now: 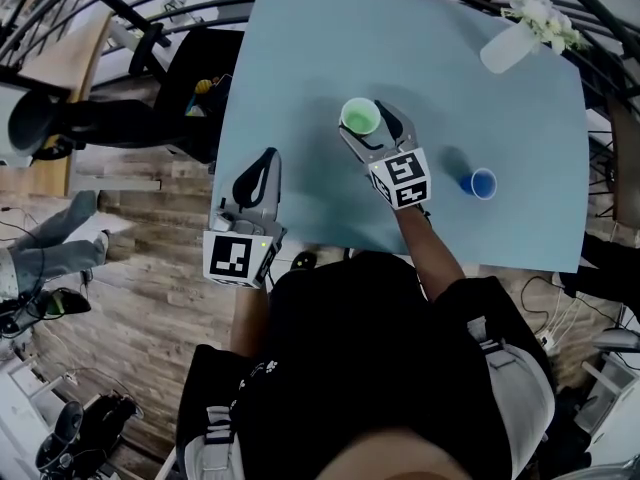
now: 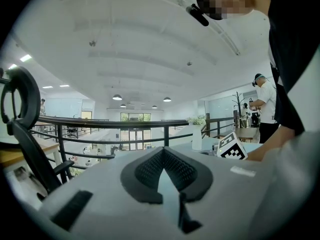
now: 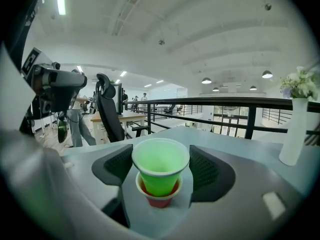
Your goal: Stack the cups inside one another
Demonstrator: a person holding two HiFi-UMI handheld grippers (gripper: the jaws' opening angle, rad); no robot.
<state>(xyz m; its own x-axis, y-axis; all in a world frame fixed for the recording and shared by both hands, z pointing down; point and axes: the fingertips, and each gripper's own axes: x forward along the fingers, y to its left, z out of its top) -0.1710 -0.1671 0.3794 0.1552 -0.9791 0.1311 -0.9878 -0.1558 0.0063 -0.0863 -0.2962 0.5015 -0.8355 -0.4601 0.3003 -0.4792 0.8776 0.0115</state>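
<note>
A green cup (image 1: pixel 360 116) stands between the jaws of my right gripper (image 1: pixel 364 118) in the middle of the light blue table (image 1: pixel 300 58). In the right gripper view the green cup (image 3: pixel 160 166) sits partway down in a red cup (image 3: pixel 159 198), and both pads lie against its rim, so my right gripper (image 3: pixel 160 170) is shut on it. A blue cup (image 1: pixel 481 183) stands alone to the right of that hand. My left gripper (image 1: pixel 267 158) rests at the table's left front edge. Its pads meet at the tip with nothing between them; my left gripper (image 2: pixel 163 156) is shut.
A white vase (image 1: pixel 505 48) with flowers (image 1: pixel 540 13) stands at the table's far right corner, also seen as the vase (image 3: pixel 292 134). A black railing (image 3: pixel 200 104) runs behind the table. An office chair (image 1: pixel 190 78) stands off the table's left side.
</note>
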